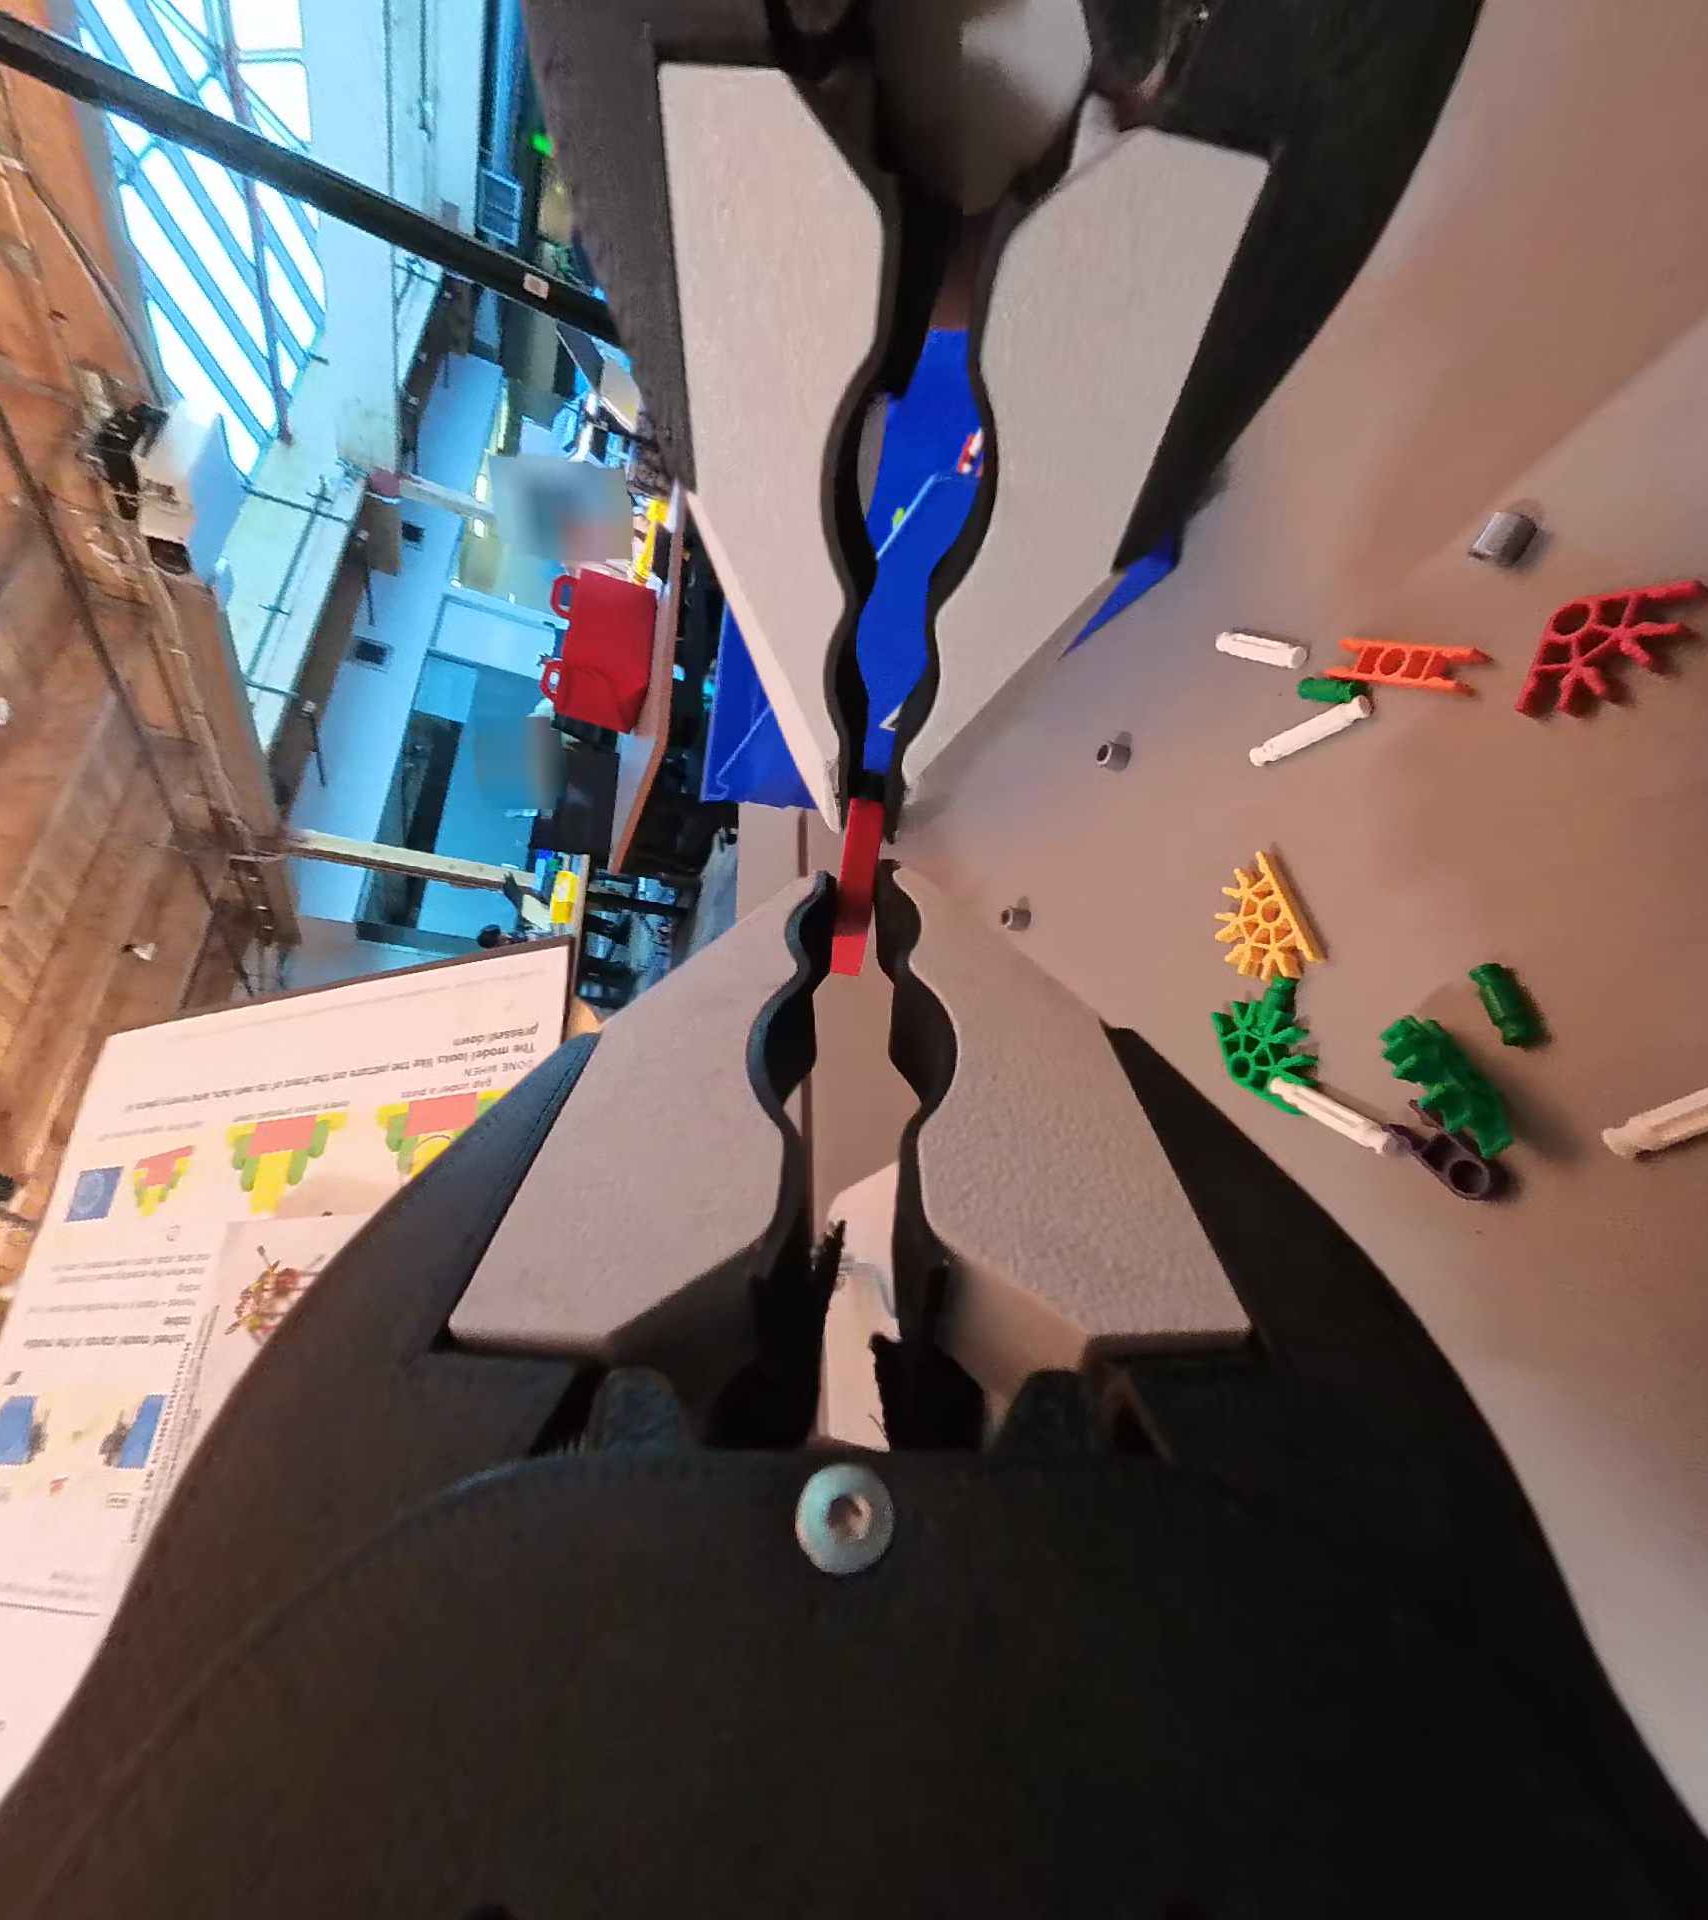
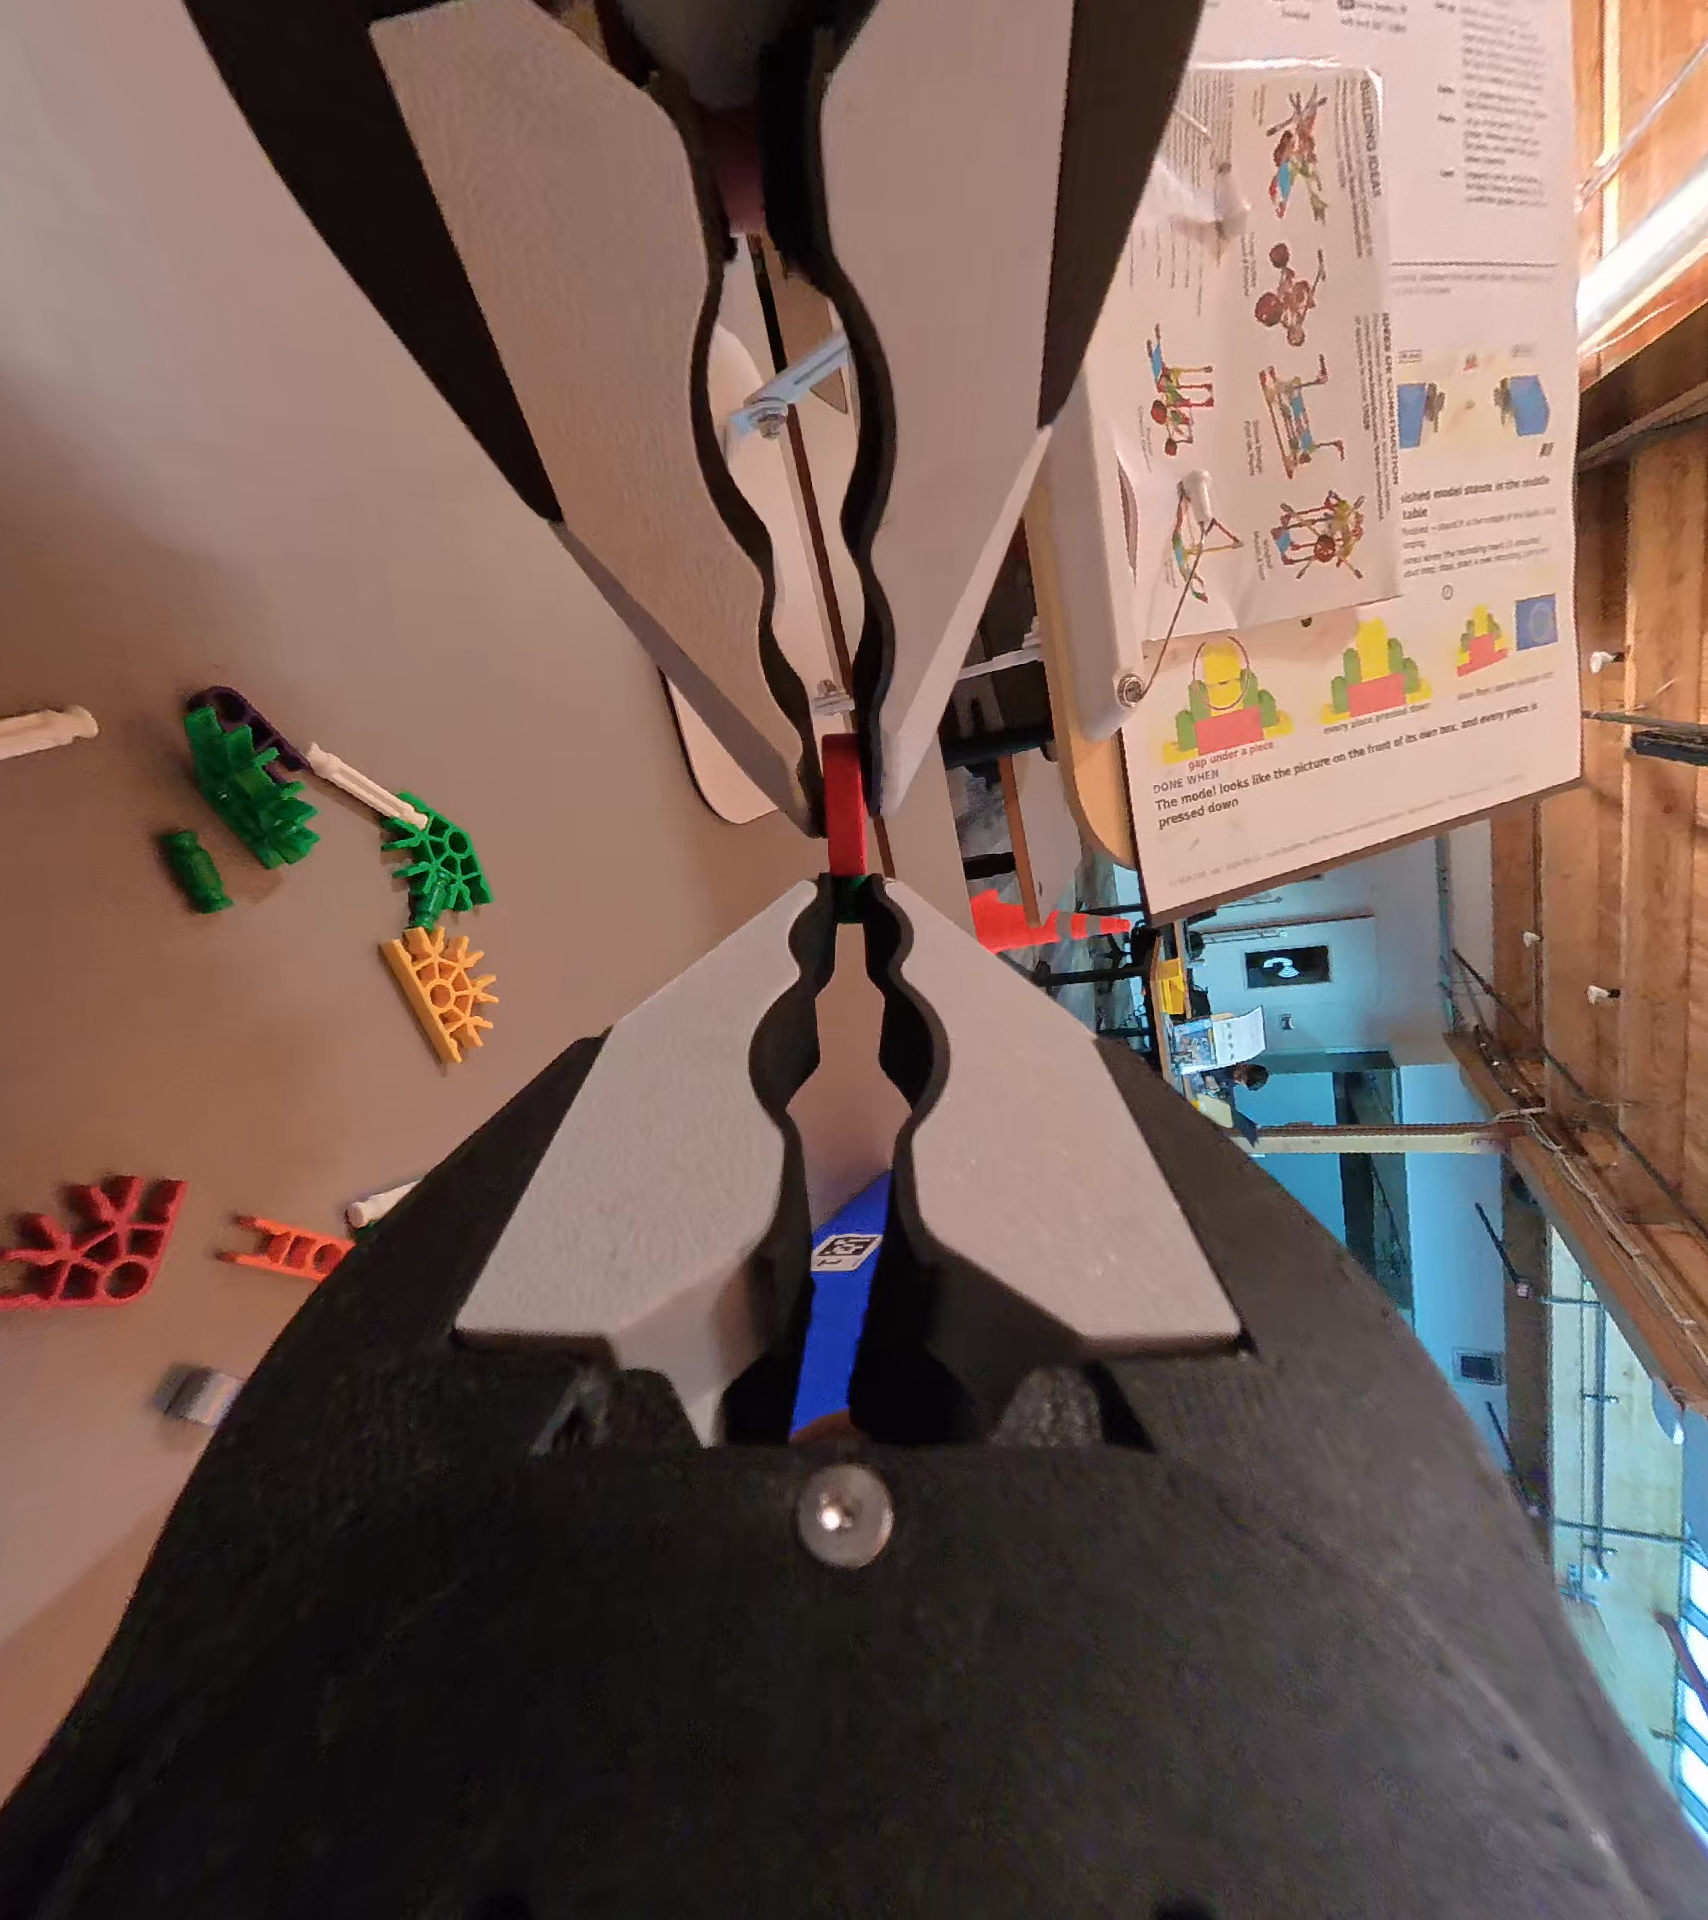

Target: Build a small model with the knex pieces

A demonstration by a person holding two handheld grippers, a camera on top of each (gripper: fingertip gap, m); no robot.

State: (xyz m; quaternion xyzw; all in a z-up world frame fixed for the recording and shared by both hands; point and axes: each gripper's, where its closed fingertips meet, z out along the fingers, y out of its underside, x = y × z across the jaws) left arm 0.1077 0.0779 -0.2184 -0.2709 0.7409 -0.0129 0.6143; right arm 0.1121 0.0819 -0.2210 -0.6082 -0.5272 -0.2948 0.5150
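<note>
Fingers [image 1: 808, 914] apparently pinch red piece [image 1: 855, 904].

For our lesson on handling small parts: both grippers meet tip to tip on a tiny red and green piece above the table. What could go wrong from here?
1. The red piece is pinched only at the very tips of the left gripper, so it may slip or twist out.
2. The right gripper clamps just a sliver of the green piece; pulling could separate them abruptly.
3. A dropped piece may land among the loose parts, such as the yellow connector.

Both grippers meet tip to tip on one short rod [image 1: 855, 899]. Loose connectors, seemingly unattached, lie beside it on the table [image 1: 1452, 364].
</note>
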